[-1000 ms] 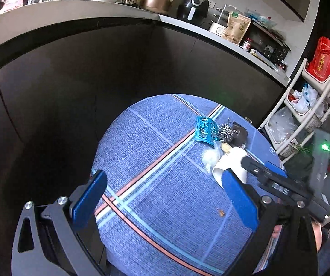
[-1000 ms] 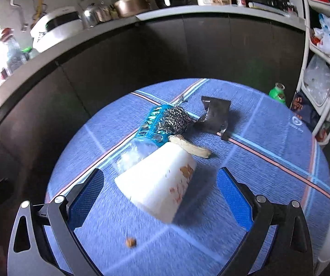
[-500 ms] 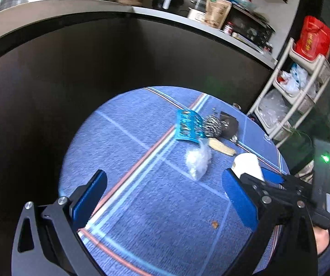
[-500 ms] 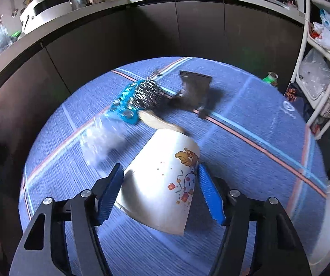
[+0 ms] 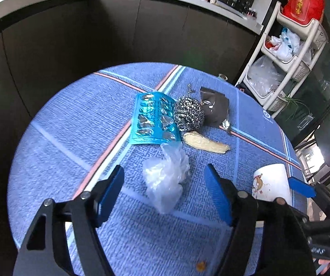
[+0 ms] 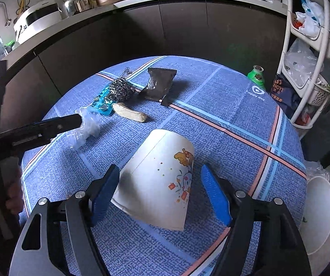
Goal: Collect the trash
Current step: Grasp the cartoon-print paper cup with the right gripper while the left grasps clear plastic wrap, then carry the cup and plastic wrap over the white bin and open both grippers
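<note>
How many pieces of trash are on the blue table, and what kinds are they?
paper cup: 1
clear plastic bag: 1
blue blister pack: 1
steel wool ball: 1
dark wrapper: 1
pale peel-like scrap: 1
small orange crumb: 1
Total: 7
</note>
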Motion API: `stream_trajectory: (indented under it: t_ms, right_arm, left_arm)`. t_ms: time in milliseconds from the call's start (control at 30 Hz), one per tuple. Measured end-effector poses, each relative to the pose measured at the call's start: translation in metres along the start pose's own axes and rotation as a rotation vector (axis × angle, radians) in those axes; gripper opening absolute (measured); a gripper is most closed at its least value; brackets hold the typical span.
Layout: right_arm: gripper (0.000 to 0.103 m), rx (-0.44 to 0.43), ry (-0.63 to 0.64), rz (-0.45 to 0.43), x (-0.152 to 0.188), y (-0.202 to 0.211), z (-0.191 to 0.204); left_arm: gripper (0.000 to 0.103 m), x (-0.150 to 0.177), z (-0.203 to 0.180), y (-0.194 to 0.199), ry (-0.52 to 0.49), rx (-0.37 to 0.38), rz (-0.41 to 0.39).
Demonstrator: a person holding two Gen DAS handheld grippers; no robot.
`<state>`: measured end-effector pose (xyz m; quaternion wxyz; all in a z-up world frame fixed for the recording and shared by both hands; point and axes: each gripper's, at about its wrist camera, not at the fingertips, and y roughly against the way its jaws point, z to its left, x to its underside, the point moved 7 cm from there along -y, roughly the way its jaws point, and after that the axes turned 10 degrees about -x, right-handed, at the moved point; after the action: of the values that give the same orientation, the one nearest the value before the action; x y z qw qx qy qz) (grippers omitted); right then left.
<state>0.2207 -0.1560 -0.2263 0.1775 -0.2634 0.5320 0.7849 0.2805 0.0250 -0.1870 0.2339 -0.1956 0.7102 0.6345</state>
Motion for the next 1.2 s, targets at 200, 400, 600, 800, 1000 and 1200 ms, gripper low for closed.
stream_trajectory:
  t_ms: [200,400,600,800,1000,1200]
  right_arm:
    - [0.075,-0.010,-0.025,0.006,0.003,-0.004,-0.004]
    - [0.058,-0.041,-0.052,0.011,0.007,-0.005,-0.006]
    - [0.045,-0.037,-0.007,-0.015,0.004,0.009,0.000]
    - [0.043,-0.035,0.018,-0.062,0.002,0.036,0.004]
    - [0.043,-0.037,0.031,-0.108,0.003,0.067,0.004]
    - [0.043,-0.031,0.016,-0.161,0.006,0.101,-0.005]
  left_arm:
    - [0.052,0.002,0.000,-0.018,0.014,0.018,0.055]
    - [0.033,0.004,0.003,-0.026,0.037,0.020,0.074]
    - [0.013,0.006,0.003,-0.010,0.054,0.027,0.056]
    - [0.013,0.010,0.001,0.036,0.048,0.021,-0.007]
    - [0.013,0.025,-0.008,0.083,0.029,0.032,-0.047]
    - [0.013,0.036,-0.028,0.123,0.002,0.061,-0.088]
